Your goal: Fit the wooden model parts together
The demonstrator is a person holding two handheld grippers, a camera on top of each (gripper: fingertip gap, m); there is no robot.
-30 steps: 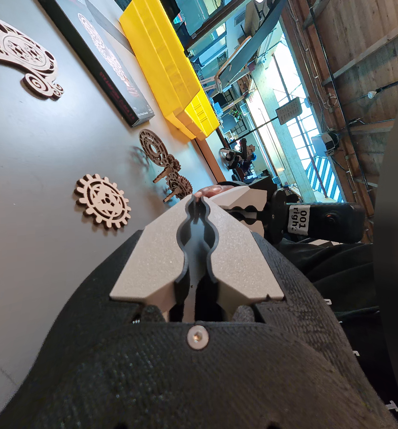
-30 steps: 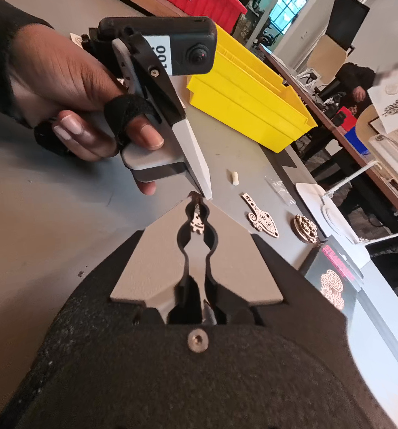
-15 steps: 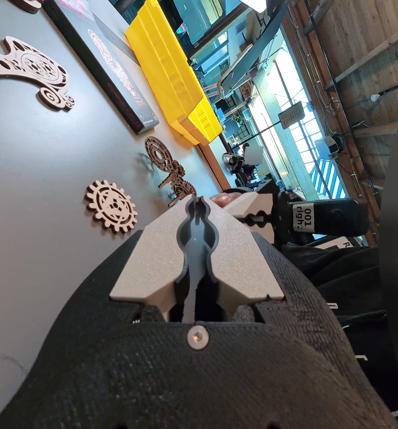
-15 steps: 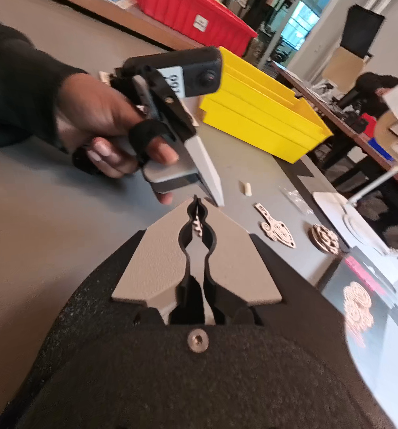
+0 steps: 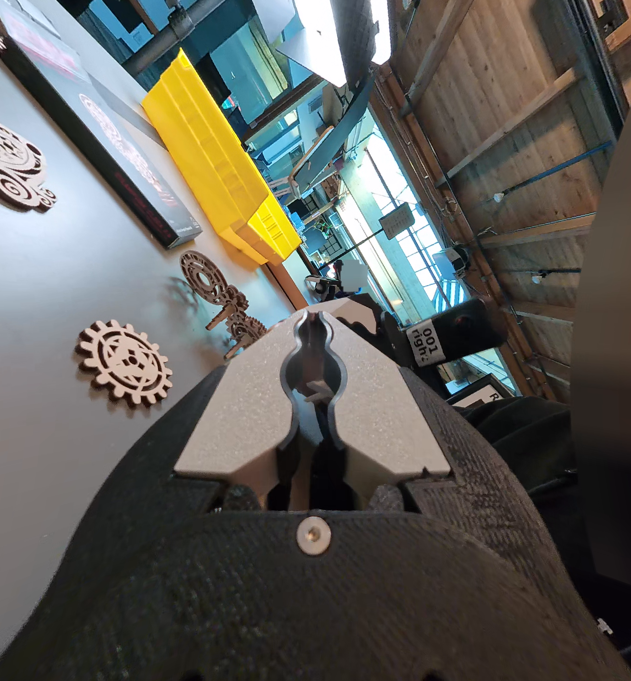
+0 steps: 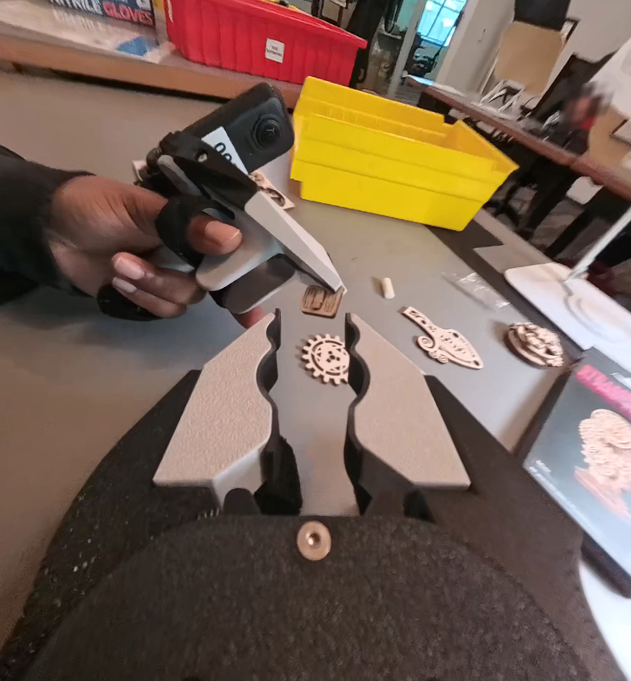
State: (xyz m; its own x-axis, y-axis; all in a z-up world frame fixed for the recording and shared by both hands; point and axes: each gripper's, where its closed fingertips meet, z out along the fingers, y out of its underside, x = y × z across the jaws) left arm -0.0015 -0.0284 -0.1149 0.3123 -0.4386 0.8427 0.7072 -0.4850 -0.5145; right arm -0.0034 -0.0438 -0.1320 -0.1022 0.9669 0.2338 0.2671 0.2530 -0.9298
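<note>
Right hand-held gripper point(image 6: 312, 324) spread over gear point(image 6: 327, 358) | left hand-held gripper point(image 5: 313, 315) pinching small part point(image 6: 321, 299)

The left gripper point(image 5: 313, 324), its fingers point(image 5: 255, 398) nearly together, hangs above the grey surface point(image 5: 49, 294) near a flat wooden gear point(image 5: 124, 362) and an upright gear assembly point(image 5: 218, 294).

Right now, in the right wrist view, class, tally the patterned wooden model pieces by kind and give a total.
flat gear: 1
slotted wooden plate: 1
scrolled flat piece: 1
assembled gear cluster: 1
partly hidden fretwork piece behind the left claw: 1
Total: 5
</note>
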